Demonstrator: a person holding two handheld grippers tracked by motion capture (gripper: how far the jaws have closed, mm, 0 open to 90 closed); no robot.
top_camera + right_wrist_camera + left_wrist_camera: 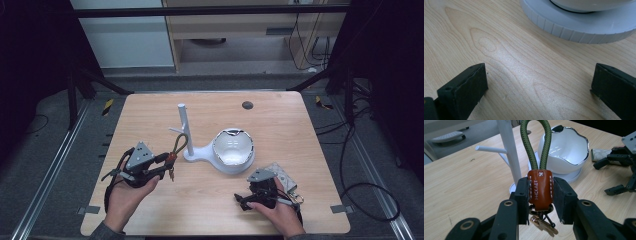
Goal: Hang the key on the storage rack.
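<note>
The keychain [540, 188] sits pinched between the 2 jaws of the left gripper [540, 195], which are closed on its brown leather tab; the green cord loop [535, 145] rises straight up and away from the pads, and the brass keys [544, 225] hang just below them, toward the gripper's body. So the keychain's long axis runs along the line of the jaws, loop end leading.

In the left gripper view, the white stand [510, 152] rises just beyond the loop and slightly left of it, with 1 short peg [491, 149] sticking out further left, at about the height of the loop's lower half. The high view shows the same: the left gripper [167, 162] holds the cord loop [179, 145] close beside the stand's post [184, 125], not yet over any peg. The judgement is that the loop must be carried forward and left of the jaws, and its opening turned to face a peg tip, before it can be hung.

The left hand [127, 192] is plainly the nearer one. The right gripper [245, 199] rests low over the table [506, 57], its 2 jaws standing wide apart with nothing between them; ahead of them is the round base [579, 27] of the white bowl [233, 148], well apart from the keychain.
</note>
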